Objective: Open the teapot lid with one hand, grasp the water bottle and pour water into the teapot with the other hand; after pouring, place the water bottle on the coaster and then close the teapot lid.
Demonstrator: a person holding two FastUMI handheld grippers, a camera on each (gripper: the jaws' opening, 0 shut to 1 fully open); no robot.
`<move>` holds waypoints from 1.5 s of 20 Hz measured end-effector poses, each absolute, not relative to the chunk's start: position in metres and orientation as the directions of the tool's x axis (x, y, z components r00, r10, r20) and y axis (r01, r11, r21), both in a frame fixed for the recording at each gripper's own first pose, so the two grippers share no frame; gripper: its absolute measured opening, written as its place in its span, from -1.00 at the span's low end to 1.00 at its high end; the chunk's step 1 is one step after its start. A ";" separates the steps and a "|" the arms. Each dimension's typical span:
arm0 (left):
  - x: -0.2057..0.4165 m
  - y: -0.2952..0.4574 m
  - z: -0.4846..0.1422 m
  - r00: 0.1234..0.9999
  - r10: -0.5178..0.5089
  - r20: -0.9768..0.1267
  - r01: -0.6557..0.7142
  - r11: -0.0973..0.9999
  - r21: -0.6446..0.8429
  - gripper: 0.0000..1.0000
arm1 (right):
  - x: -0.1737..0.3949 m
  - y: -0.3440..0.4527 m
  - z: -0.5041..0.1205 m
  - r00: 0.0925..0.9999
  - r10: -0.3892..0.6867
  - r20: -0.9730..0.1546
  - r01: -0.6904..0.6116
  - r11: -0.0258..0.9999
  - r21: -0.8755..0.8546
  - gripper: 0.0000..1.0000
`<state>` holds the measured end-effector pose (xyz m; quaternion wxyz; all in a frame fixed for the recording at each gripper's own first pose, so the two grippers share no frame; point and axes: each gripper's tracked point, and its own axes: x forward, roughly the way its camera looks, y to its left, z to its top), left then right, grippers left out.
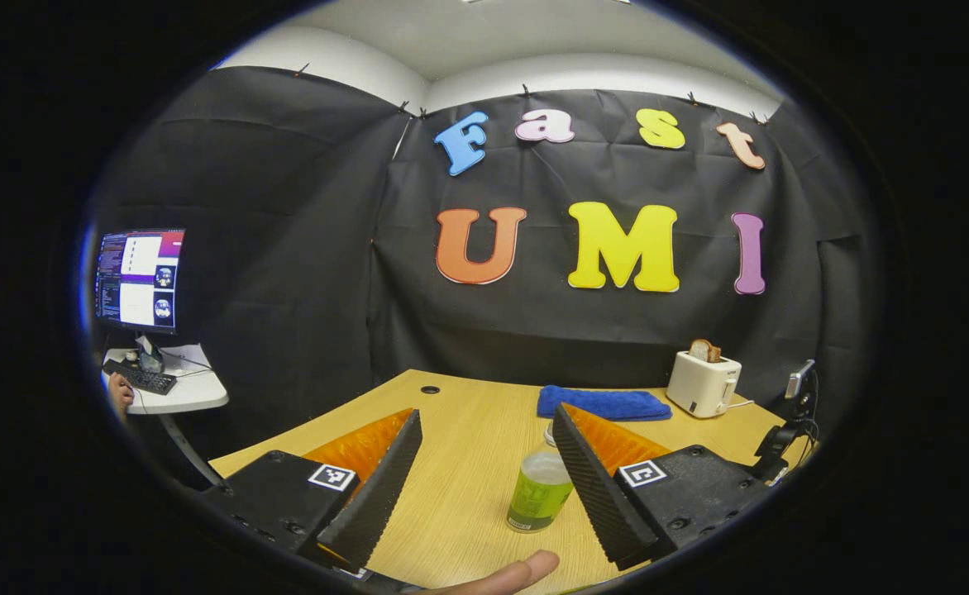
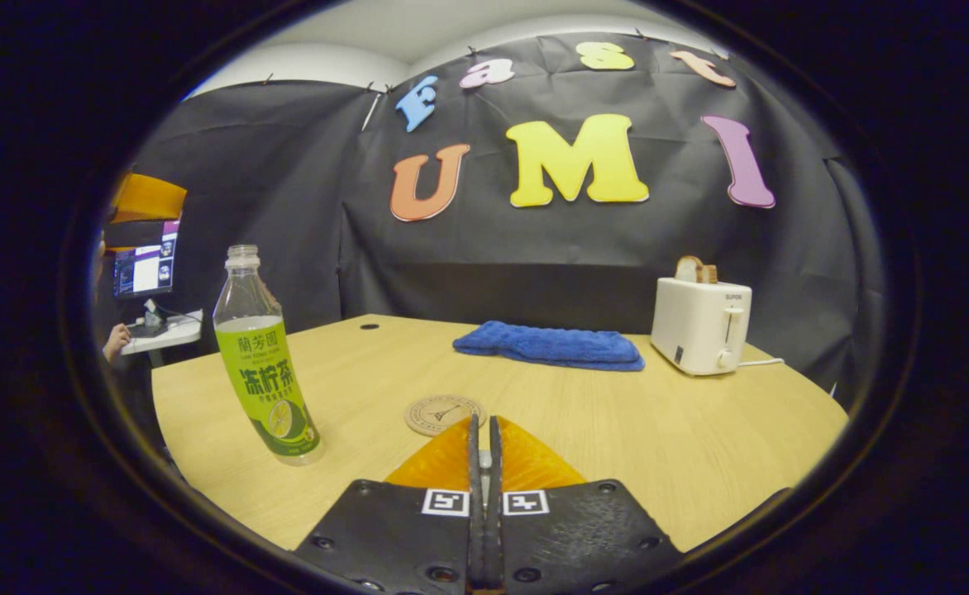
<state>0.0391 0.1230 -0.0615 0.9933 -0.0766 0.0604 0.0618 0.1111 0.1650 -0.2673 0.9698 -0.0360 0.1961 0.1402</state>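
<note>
Wood-grain bench (image 1: pixel 460 463) underneath, pale and bare between the fingers. Left hand-held gripper (image 1: pixel 484 426) spread wide, gripping nothing, hanging above the bench with the water bottle (image 1: pixel 540 489) standing just inside its right finger, apart from the left one; whether it touches the right finger, cannot tell. Fingertip of a person (image 1: pixel 526 572) poking in at the bottom edge of the left gripper view. Right hand-held gripper (image 2: pixel 483 423) closed tight, fingers pressed together with nothing between them, pointing at the round coaster (image 2: pixel 443 413) lying flat just past its tips. Same water bottle (image 2: pixel 261 364) seen in the right gripper view off to the left, upright, uncapped, green label, partly filled, well apart from the coaster. Farther back, blue folded towel (image 2: pixel 551 345) lying on the bench, white toaster (image 2: pixel 701 325) beside it on the right with bread sticking up from the slot. Black cloth wall behind. Off to the left, side desk (image 1: pixel 179 392) with a lit monitor (image 1: pixel 139 279) and a keyboard (image 1: pixel 139 378), a hand (image 1: pixel 120 392) resting at it.
</note>
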 end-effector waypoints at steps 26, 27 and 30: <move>0.103 0.059 -0.157 0.965 -0.244 -0.098 0.234 0.967 -0.100 0.99 | 0.049 0.081 -0.142 0.951 0.236 -0.202 -0.234 0.972 0.033 -1.00; 0.105 0.062 -0.164 0.966 -0.238 -0.105 0.228 0.968 -0.104 0.99 | 0.050 0.078 -0.142 0.952 0.228 -0.204 -0.226 0.974 0.034 -1.00; 0.109 0.053 -0.171 0.955 -0.271 -0.122 0.249 0.953 -0.172 0.99 | 0.051 0.074 -0.140 0.955 0.214 -0.204 -0.212 0.977 0.035 -1.00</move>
